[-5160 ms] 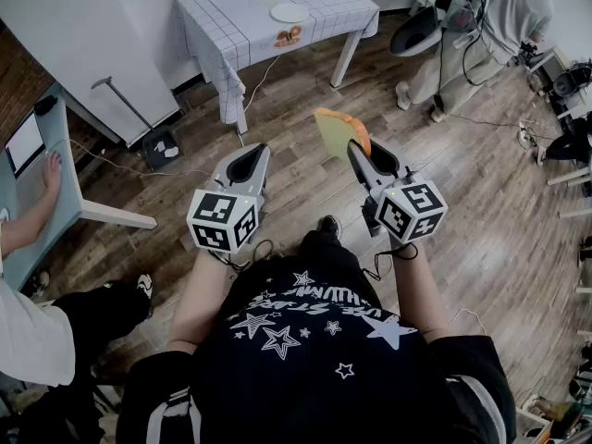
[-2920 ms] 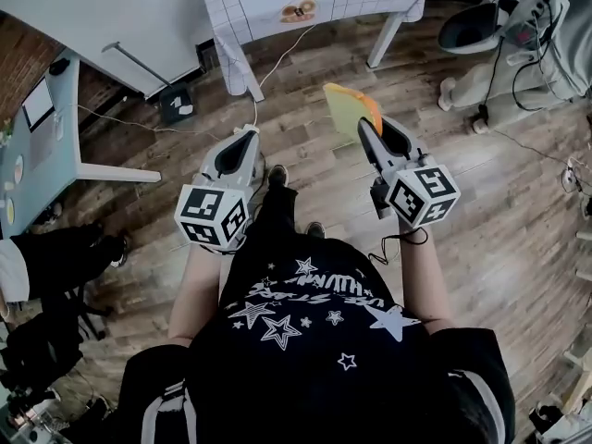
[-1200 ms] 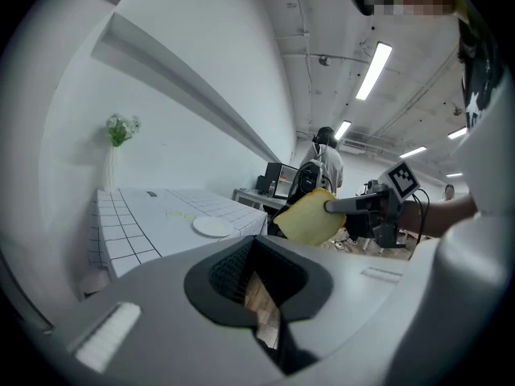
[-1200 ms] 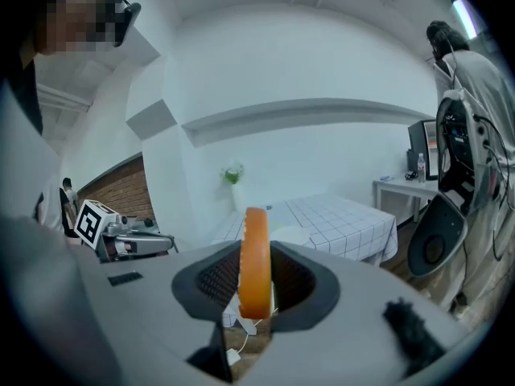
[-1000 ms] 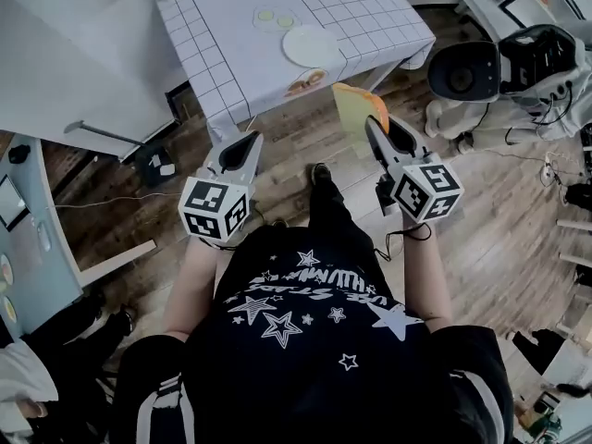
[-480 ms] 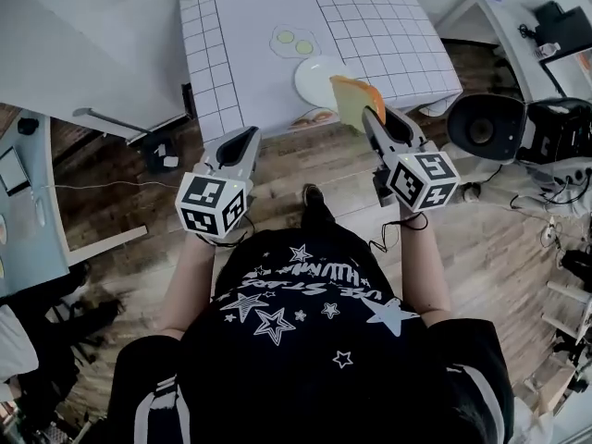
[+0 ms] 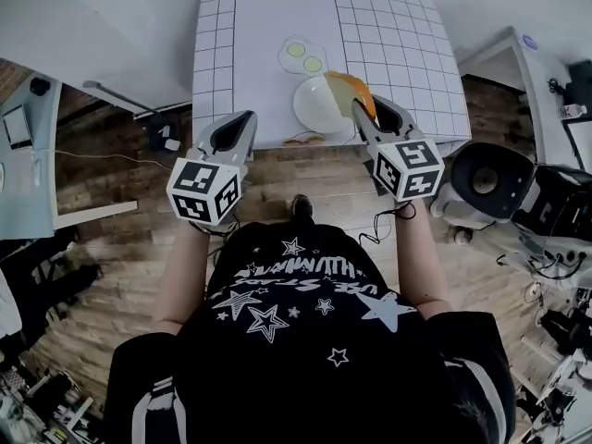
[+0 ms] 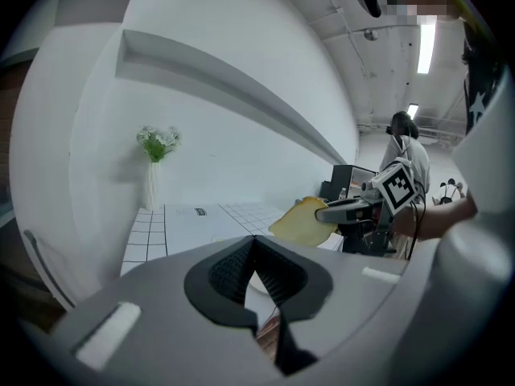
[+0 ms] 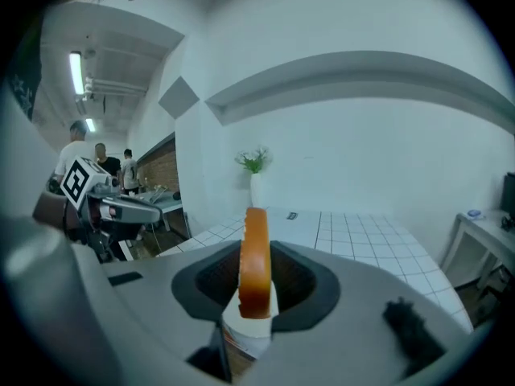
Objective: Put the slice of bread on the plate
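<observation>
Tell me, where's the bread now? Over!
Right gripper shut on bread slice, held on edge. Left gripper shut, empty. Slice up by plate, not down yet. Nothing in the way.

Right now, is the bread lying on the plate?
No, the slice of bread is clamped on edge in the right gripper, off the plate.

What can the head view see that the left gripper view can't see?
Only the head view shows the fried eggs lying on the table, and the marker cube on the left gripper.

Only the left gripper view shows the vase of flowers, the ceiling light and a person standing far back.

Both show the slice of bread pinched in the right gripper, and the checked table.
</observation>
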`<state>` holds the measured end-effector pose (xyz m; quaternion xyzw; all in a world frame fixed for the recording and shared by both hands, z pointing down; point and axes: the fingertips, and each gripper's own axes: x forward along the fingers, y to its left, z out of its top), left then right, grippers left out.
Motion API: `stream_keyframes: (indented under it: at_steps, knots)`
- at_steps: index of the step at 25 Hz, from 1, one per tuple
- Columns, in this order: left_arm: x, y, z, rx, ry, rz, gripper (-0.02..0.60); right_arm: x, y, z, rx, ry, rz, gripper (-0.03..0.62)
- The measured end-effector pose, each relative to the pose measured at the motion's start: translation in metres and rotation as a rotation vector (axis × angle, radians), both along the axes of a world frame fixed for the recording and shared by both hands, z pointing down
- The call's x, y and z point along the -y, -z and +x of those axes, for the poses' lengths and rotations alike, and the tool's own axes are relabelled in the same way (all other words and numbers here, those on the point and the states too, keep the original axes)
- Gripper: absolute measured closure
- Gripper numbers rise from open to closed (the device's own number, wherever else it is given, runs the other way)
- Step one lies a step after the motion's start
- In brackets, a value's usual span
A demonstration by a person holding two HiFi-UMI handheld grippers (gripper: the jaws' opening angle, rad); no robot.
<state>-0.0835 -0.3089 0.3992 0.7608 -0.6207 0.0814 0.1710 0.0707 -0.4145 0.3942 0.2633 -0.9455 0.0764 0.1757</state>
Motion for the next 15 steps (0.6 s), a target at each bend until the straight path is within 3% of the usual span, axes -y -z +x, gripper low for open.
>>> stream_keyframes:
  at_steps: [9, 15]
  knots:
    - [-0.005, -0.011, -0.002, -0.002, 0.128, -0.041, 0.572, 0.019, -0.021, -0.050, -0.243, 0.252, 0.321, 0.496]
    - [-0.002, -0.014, -0.006, -0.012, 0.157, -0.052, 0.572, 0.026, -0.046, -0.056, -0.373, 0.324, 0.463, 0.496]
